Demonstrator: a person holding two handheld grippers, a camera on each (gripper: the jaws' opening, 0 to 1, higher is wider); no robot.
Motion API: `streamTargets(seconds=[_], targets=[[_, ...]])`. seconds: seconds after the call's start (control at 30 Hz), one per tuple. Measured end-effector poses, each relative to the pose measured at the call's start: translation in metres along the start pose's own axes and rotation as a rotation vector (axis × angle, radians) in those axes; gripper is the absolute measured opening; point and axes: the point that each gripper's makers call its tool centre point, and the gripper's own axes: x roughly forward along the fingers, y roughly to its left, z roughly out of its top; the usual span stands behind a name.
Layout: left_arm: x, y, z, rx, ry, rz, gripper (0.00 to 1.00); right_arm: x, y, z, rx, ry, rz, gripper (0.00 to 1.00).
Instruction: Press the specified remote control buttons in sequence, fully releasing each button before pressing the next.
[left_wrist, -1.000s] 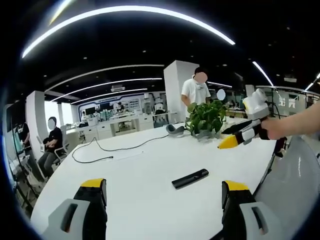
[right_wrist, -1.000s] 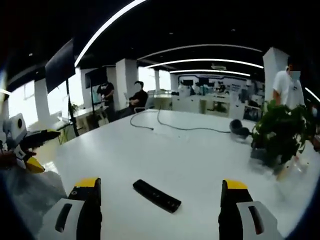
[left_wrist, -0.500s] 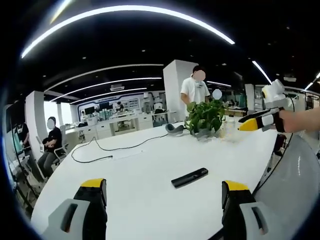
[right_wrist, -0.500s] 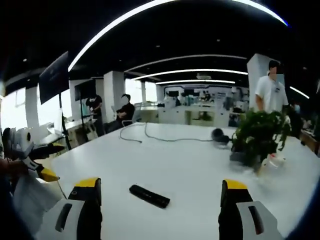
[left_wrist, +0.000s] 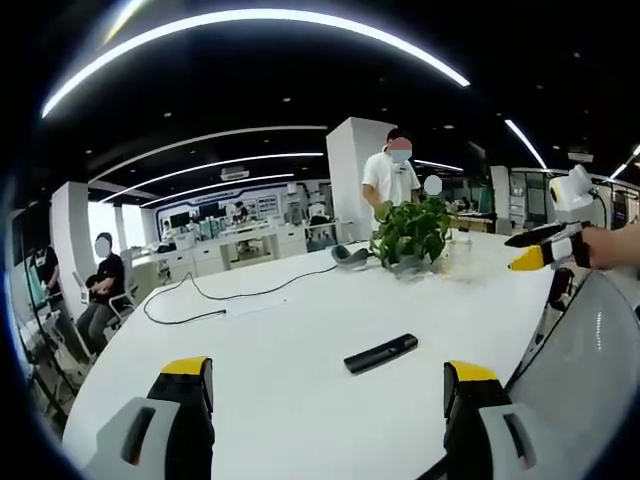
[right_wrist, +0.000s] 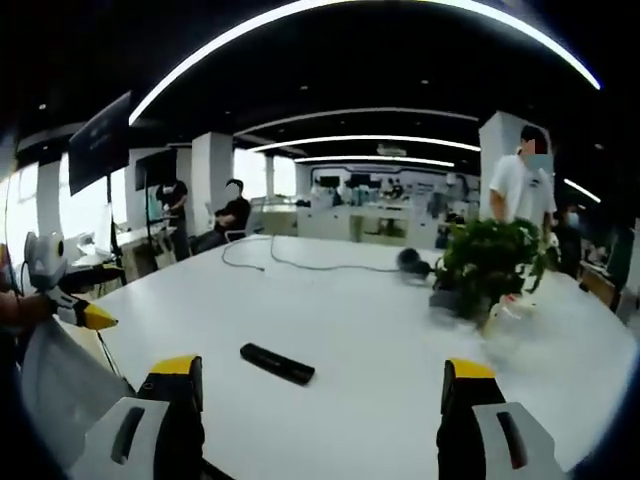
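1. While the remote control (left_wrist: 381, 353) lies flat on the white table (left_wrist: 280, 380), nothing touches it.
2. Left gripper (left_wrist: 330, 395) and right gripper (right_wrist: 320, 395) — both spread wide, empty, held well back.
3. Judgement: no press in hand — sequence apparently all ahead.

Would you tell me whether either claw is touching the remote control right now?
No: in the left gripper view the remote control lies alone on the white table, clear of the left claw.

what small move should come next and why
Probably bring the right tool down and forward toward the black remote control. It lies untouched on the white table, ahead of the open jaws in both views, and neither tool is near its buttons yet.
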Motion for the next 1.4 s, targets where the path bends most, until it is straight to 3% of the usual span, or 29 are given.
streamTargets(seconds=[0.07, 0.43, 0.77, 1.4], targets=[[-0.001, 0.001, 0.000, -0.006, -0.002, 0.007, 1.00, 0.002, 0.005, -0.004, -0.030, 0.029, 0.009, 0.98], [-0.004, 0.010, 0.000, -0.013, -0.003, 0.058, 1.00, 0.004, 0.013, -0.007, -0.070, 0.029, 0.047, 0.96], [-0.003, 0.009, -0.002, 0.001, 0.009, 0.058, 1.00, 0.000, 0.005, -0.005, -0.029, 0.001, 0.024, 0.95], [-0.003, 0.010, -0.001, -0.008, 0.001, 0.052, 1.00, 0.002, 0.006, -0.008, -0.034, 0.030, 0.030, 0.92]])
